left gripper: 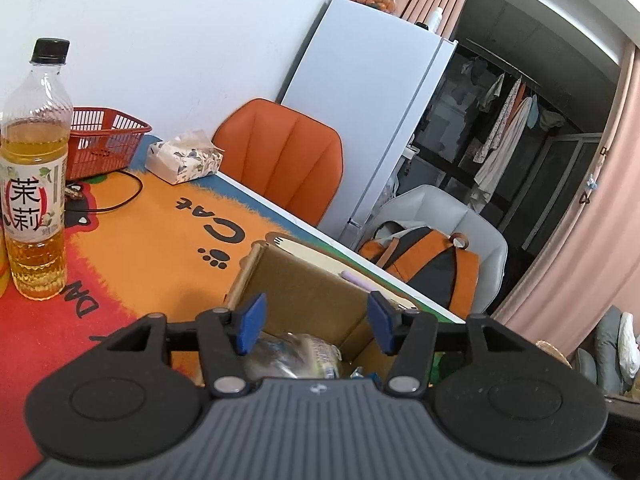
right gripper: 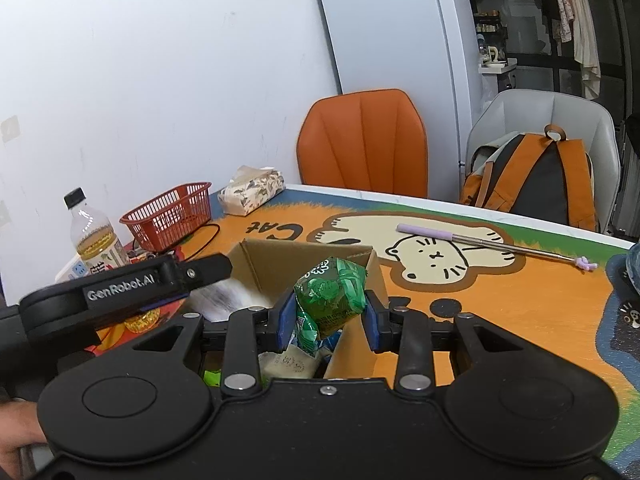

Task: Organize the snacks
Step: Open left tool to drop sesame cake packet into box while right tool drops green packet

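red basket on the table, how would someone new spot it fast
Start at the white wall along the table's far-left edge. Against it, between the tea bottle and the floral tissue pack, sits the red basket. It alone is an open plastic lattice.

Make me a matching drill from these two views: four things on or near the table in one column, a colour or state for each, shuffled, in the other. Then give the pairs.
Things:
1. green snack packet
2. mesh basket
3. tea bottle
4. backpack

Colour or state:
A. red, beside the tissue pack
B. pinched between the right tool's pads, above the cardboard box
C. orange and black, sitting on the grey chair
D. upright, black cap on, partly full of amber drink

Pairs: 1-B, 2-A, 3-D, 4-C
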A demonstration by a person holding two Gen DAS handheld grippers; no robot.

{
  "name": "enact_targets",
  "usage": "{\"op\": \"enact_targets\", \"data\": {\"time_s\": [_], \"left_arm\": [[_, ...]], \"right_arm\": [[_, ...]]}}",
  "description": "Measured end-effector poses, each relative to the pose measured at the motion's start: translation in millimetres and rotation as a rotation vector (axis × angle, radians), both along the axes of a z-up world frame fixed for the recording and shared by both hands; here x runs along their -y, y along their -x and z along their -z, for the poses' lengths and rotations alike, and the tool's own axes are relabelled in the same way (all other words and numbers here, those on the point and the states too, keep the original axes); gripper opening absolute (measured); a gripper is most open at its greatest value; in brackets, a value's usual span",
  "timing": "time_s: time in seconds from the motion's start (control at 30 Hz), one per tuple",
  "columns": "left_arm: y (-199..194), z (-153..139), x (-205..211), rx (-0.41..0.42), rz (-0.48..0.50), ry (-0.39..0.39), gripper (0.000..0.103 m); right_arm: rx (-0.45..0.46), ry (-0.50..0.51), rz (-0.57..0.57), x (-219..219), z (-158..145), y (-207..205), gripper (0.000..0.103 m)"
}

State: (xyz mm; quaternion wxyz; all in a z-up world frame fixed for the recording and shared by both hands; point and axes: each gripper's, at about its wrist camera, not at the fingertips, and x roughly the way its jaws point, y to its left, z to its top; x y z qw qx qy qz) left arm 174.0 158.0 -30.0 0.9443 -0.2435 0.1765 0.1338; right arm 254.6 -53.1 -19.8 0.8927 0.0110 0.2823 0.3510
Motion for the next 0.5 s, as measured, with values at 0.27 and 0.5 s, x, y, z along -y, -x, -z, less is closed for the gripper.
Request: {"op": "enact_targets", "data": {"time_s": [0.27,0.5], "left_arm": [[12.2,0.6,-2.0,-0.008,-0.007,0.002,0.056],[23.1,-0.6,-2.0,-0.042,-0.049,0.001,0.061]], "right_arm": [[-0.009,-0.003,-0.02,-8.1,0.1,6.1,0.036],[-0.014,-0.005,-0.044,-10.2,-4.8,17.8,0.04]]}}
